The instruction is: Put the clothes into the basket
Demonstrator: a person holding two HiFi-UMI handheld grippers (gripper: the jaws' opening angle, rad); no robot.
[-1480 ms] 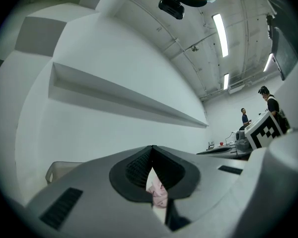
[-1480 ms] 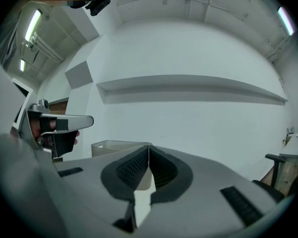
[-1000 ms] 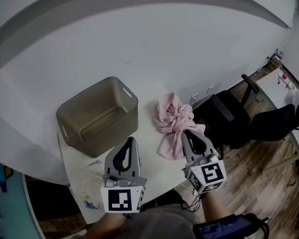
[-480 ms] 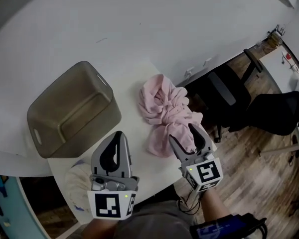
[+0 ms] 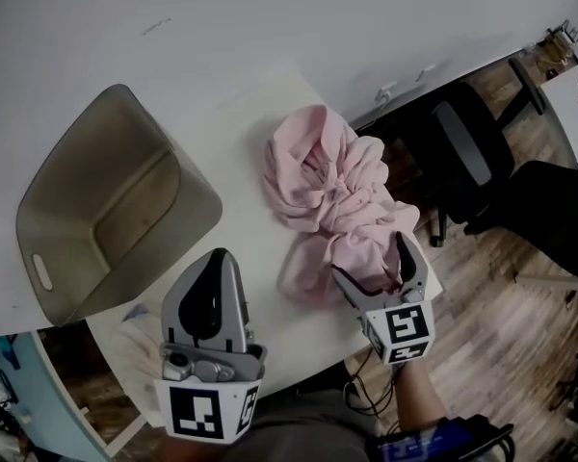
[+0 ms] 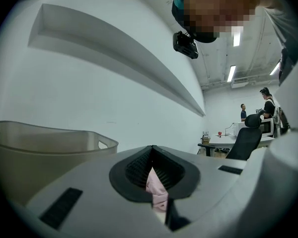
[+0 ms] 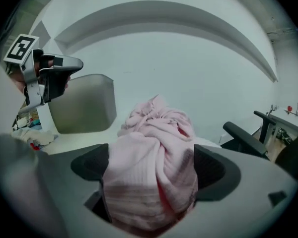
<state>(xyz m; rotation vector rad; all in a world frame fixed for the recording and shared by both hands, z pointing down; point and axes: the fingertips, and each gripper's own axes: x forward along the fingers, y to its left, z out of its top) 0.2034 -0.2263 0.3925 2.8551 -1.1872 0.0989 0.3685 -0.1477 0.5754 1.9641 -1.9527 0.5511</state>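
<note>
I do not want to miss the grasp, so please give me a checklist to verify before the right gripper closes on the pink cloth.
1. Pink cloth between the right gripper jaws: ok; they have just been opening, and a fold sits between them.
2. Left gripper off the cloth: ok; shut, beside it.
3. Basket empty and open: ok.
4. Table between cloth and basket bare: ok.
5. Whole cloth will lift together: cannot tell.
</note>
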